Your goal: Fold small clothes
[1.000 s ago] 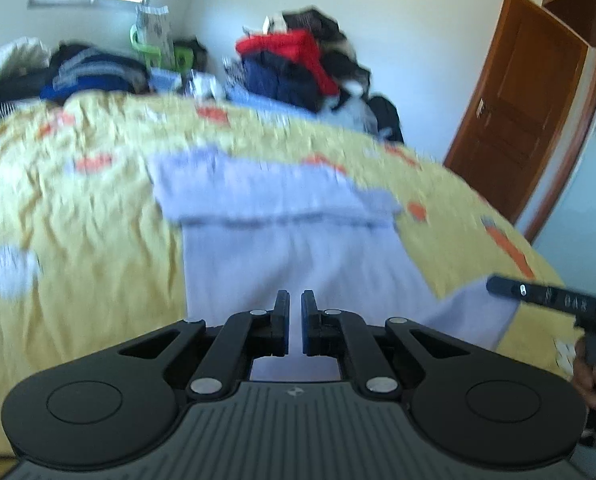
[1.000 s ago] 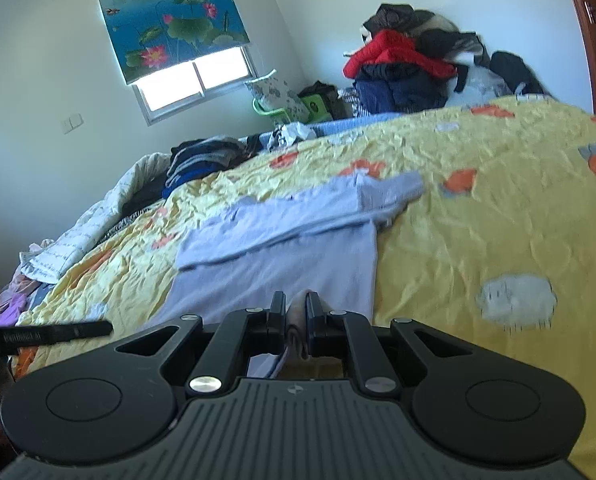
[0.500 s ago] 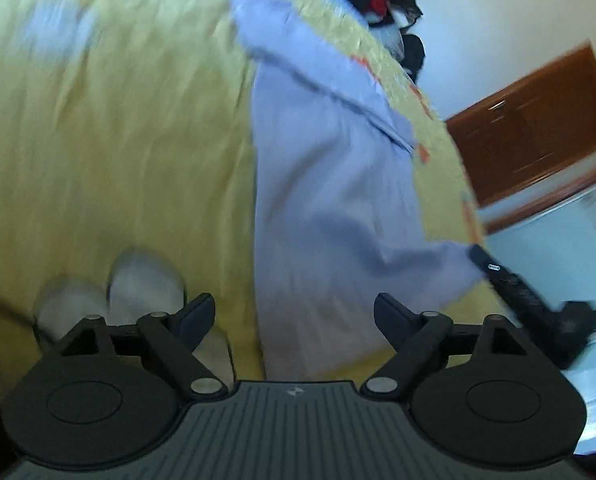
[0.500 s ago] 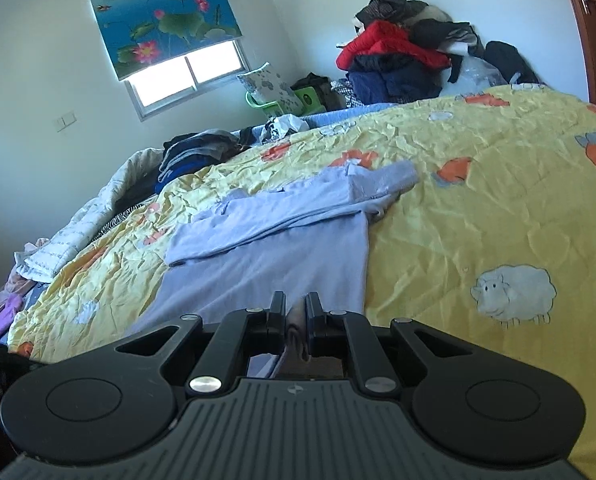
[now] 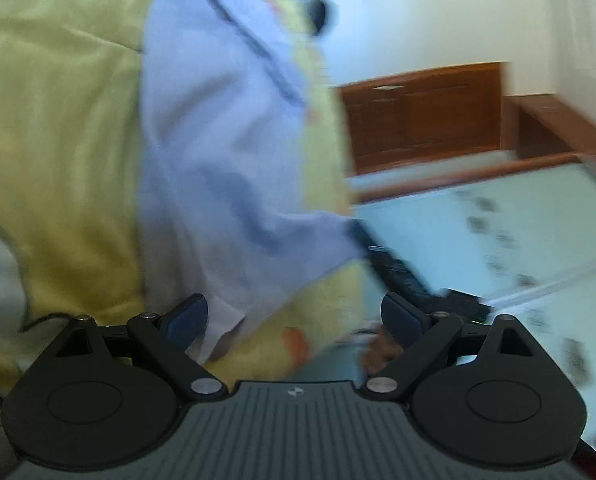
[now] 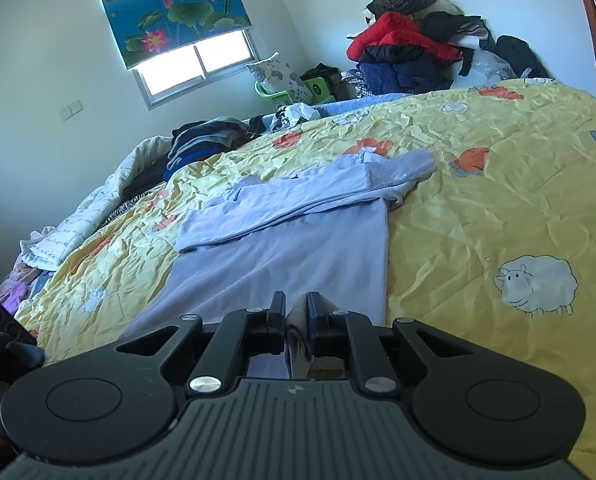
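Note:
A pale lavender long-sleeved shirt [image 6: 298, 240] lies flat on the yellow bedspread [image 6: 478, 200], its sleeves folded across the chest. My right gripper [image 6: 296, 312] is shut on the shirt's near hem corner. In the blurred left wrist view the shirt [image 5: 218, 140] runs up the frame. My left gripper [image 5: 294, 314] is open and empty above the shirt's near hem edge, which lies by its left finger [image 5: 186, 320]. The right gripper [image 5: 402, 268] shows there, holding the other hem corner.
Piles of clothes lie at the far side of the bed, one dark [image 6: 206, 140] and one red and black [image 6: 410, 48]. A wooden door [image 5: 422, 112] stands beyond the bed edge. A window [image 6: 194, 68] is in the far wall.
My left gripper has opened and let go of the hem, then rolled and swung down toward the bed's right side. My right gripper keeps its hold and has barely moved.

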`<state>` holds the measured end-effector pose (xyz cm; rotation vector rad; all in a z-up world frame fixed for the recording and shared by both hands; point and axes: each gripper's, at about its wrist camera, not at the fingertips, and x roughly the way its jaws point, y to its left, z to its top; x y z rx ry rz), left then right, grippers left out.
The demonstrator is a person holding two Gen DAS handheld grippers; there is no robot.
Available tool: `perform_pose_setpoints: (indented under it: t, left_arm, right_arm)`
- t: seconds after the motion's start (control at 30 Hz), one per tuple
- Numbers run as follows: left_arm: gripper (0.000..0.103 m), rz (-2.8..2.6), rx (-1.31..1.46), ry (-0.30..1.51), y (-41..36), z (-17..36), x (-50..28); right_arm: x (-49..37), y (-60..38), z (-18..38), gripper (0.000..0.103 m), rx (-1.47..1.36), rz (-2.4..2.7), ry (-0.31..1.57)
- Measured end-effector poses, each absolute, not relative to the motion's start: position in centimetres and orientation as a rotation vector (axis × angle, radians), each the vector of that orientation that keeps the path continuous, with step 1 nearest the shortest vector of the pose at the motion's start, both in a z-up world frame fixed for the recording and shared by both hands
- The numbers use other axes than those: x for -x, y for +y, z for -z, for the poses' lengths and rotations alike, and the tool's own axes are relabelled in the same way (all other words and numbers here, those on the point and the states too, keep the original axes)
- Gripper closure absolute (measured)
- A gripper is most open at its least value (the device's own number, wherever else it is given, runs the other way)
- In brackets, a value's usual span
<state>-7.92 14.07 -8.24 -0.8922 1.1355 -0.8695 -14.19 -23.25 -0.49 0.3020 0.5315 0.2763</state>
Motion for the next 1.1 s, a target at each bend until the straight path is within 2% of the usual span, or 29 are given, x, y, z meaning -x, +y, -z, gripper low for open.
perform_pose_setpoints:
  t: [0.17,0.27,0.3,0.43,0.57,0.63,0.67,0.7,0.8,0.9,1.1]
  left_arm:
    - [0.008,0.617,0.532,1.145,14.7,4.4,9.6]
    - [0.008,0.638,0.532,1.215,13.4,4.4,8.8]
    - [0.000,0.645,0.537,1.218,12.9,4.5,8.5]
    - [0.000,0.615,0.630,1.266,10.4,5.0,6.5]
    - [0.000,0.600,0.626,1.207,8.8,5.2,7.0]
    - [0.011,0.565,0.557,1.159,8.6,4.8,8.2]
    - [0.030,0.542,0.506,1.139,8.6,4.5,8.9]
    - [0.062,0.520,0.466,1.128,8.9,4.3,9.4]
    - [0.093,0.508,0.496,1.148,10.1,5.4,10.1]
    - [0.097,0.507,0.485,1.091,10.7,5.1,10.6]
    - [0.097,0.566,0.432,0.827,10.4,0.0,10.5]
  right_arm:
    - [14.7,-23.7,0.0,0.084,-0.293,-0.273,0.517]
    - [14.4,-24.0,0.6,0.084,-0.316,-0.265,0.532]
    - [14.3,-24.0,0.8,0.084,-0.330,-0.266,0.536]
    - [14.3,-23.6,1.0,0.084,-0.331,-0.280,0.541]
    - [14.5,-23.9,0.9,0.084,-0.341,-0.278,0.536]
    - [14.5,-24.1,1.0,0.084,-0.345,-0.276,0.538]
    - [14.5,-24.1,1.0,0.084,-0.344,-0.276,0.538]
    - [14.5,-24.1,1.0,0.084,-0.344,-0.279,0.539]
    - [14.6,-23.9,1.1,0.084,-0.329,-0.290,0.543]
    - [14.7,-23.4,1.1,0.086,-0.299,-0.283,0.538]
    - [14.6,-23.6,-0.2,0.090,-0.274,-0.278,0.493]
